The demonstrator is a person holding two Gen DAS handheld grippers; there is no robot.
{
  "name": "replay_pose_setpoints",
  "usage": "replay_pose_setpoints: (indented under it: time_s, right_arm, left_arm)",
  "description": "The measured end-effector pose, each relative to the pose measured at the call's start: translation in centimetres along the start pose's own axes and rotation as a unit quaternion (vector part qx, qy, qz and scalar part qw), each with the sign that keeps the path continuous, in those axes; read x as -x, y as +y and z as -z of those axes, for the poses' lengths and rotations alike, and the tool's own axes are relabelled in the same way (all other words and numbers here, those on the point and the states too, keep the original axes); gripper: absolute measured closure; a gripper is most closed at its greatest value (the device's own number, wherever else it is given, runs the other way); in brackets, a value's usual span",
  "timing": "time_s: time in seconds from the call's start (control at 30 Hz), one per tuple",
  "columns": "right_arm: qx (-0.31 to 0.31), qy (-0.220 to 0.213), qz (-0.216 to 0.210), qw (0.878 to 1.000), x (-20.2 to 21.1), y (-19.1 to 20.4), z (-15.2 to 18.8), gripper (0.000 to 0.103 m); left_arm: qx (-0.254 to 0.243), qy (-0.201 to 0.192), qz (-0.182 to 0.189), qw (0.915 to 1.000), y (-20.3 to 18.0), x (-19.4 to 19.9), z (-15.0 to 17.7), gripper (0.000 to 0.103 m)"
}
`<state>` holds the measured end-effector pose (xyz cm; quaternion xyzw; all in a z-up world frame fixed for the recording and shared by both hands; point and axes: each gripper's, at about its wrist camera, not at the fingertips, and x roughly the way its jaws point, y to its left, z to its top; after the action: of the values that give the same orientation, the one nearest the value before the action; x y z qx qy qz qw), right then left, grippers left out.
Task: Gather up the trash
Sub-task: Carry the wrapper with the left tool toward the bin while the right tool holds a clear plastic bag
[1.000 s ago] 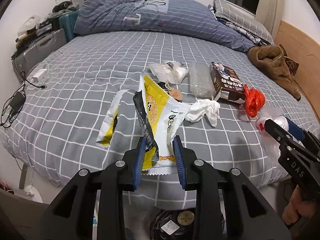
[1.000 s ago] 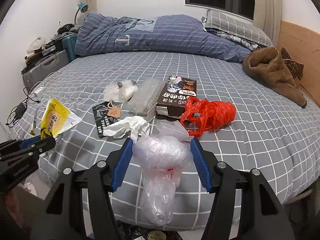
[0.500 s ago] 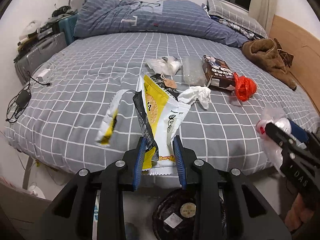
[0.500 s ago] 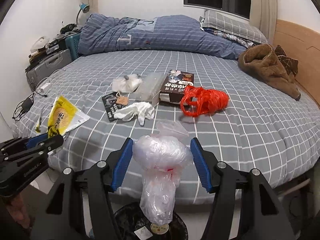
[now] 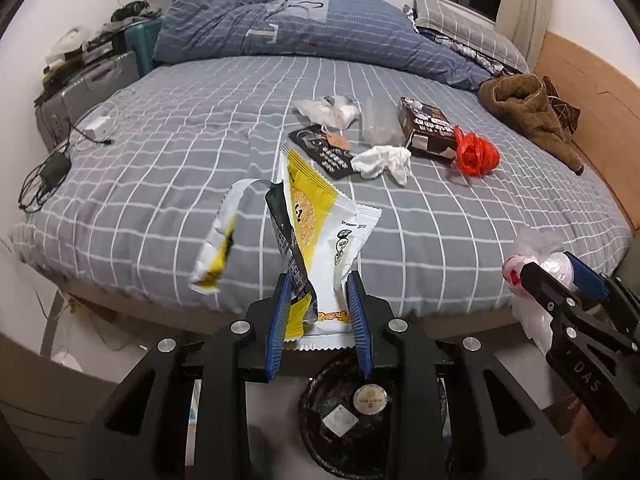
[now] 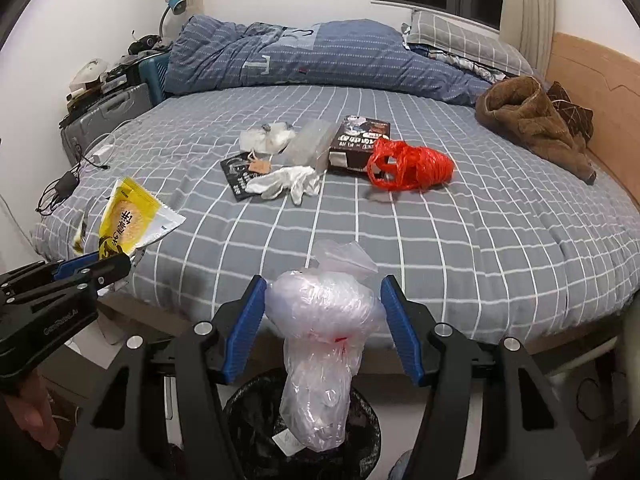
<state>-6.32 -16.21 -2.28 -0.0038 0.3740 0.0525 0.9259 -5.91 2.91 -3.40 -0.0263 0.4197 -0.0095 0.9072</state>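
Directly below both claws, on the floor at the bed's foot, stands the black-lined trash bin (image 6: 256, 412). My left gripper (image 5: 320, 320), angled downward, clamps the yellow snack wrapper (image 5: 320, 236) narrowly by its lower edge, upright. My right gripper (image 6: 322, 324), angled likewise, pinches the clear plastic bag (image 6: 320, 320) at medium width; the bag's tail hangs over the bin. Farther off, on the grey checked bed (image 6: 460, 240), lie a white glove (image 6: 286, 182), red bag (image 6: 408, 166) and brown box (image 6: 358, 140). Blue duvet (image 6: 320, 54) lies beyond.
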Motion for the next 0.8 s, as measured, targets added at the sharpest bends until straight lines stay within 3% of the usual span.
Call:
replay_pose_setpoints:
  time_s: [0.4,0.8]
  right_arm:
    - [-0.002,0.017,-0.008,1.0,1.5,0.8,3.3,0.046]
    - [0.004,0.078,-0.015,0.997,0.2,0.8,7.9,0.046]
  left_arm:
    - [0.01,0.037,-0.004,0.9992,0.3,0.6,5.5,0.075]
    - [0.012,0.085,-0.012,0.9963,0.3,-0.8,9.7,0.075]
